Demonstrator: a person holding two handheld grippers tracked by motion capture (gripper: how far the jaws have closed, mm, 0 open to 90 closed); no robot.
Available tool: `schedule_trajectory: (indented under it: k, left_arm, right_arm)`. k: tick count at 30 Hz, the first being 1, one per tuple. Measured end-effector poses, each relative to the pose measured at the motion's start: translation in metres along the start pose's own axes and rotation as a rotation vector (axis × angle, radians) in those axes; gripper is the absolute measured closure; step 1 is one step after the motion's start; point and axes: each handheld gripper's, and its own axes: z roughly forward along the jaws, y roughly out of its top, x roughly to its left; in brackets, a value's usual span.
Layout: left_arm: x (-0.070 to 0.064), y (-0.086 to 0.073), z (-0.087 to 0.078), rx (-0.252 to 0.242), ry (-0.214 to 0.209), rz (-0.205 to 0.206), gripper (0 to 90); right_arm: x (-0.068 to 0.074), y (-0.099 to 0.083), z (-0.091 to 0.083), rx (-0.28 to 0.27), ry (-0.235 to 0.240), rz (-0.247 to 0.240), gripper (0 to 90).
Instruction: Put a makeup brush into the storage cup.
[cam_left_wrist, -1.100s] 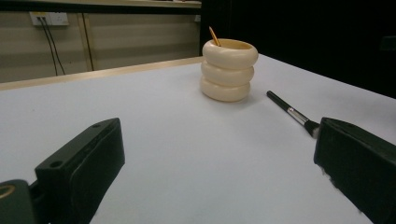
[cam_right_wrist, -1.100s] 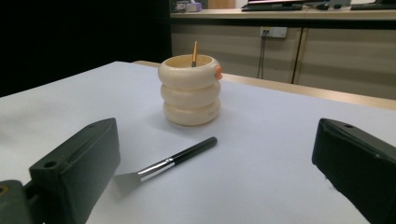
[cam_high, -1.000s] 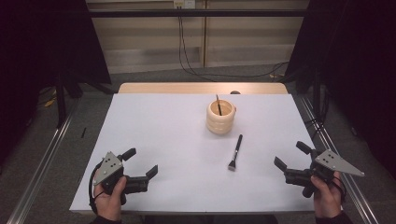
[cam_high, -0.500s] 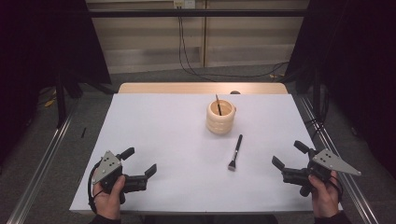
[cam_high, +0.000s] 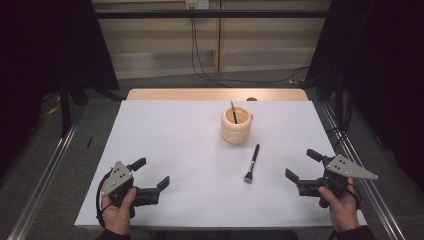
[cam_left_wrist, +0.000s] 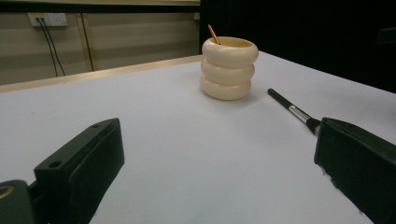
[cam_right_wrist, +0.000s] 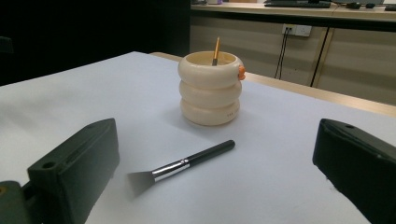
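Note:
A cream ribbed holder stands on the white table sheet, with a thin brush handle poking out of it. A black makeup brush lies flat just in front of the holder, bristles toward me. My left gripper rests open at the near left, nothing between its jaws. My right gripper stands open at the near right, to the right of the lying brush and apart from it.
The wooden table edge runs along the back. Metal rails flank the table on both sides. Cables hang down the rear wall panel. Dark curtains stand at left and right.
My right gripper has shifted slightly left toward the lying brush. The left gripper has barely moved.

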Motion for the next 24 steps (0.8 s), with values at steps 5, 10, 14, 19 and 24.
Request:
schedule_trajectory:
  k: [5,10,14,19,24]
  left_arm:
    - [0.002,-0.001,-0.001,0.004,0.002,-0.002,1.7]
    - [0.002,-0.001,0.001,0.006,-0.002,-0.002,1.7]
    - [0.001,0.000,0.001,0.006,0.002,0.002,1.8]
    - [0.002,0.000,0.000,0.005,0.005,0.005,1.9]
    - [0.003,-0.001,0.000,0.006,0.002,0.002,1.9]
  right_arm:
    - [-0.001,0.006,0.011,0.000,0.002,0.002,2.0]
    - [-0.002,0.008,0.022,0.008,-0.001,0.012,1.9]
    - [-0.004,0.013,0.028,0.014,0.017,0.045,4.1]
    - [-0.006,0.023,0.038,0.001,0.010,0.034,4.8]
    - [-0.006,0.031,0.056,0.040,0.018,0.011,7.4]
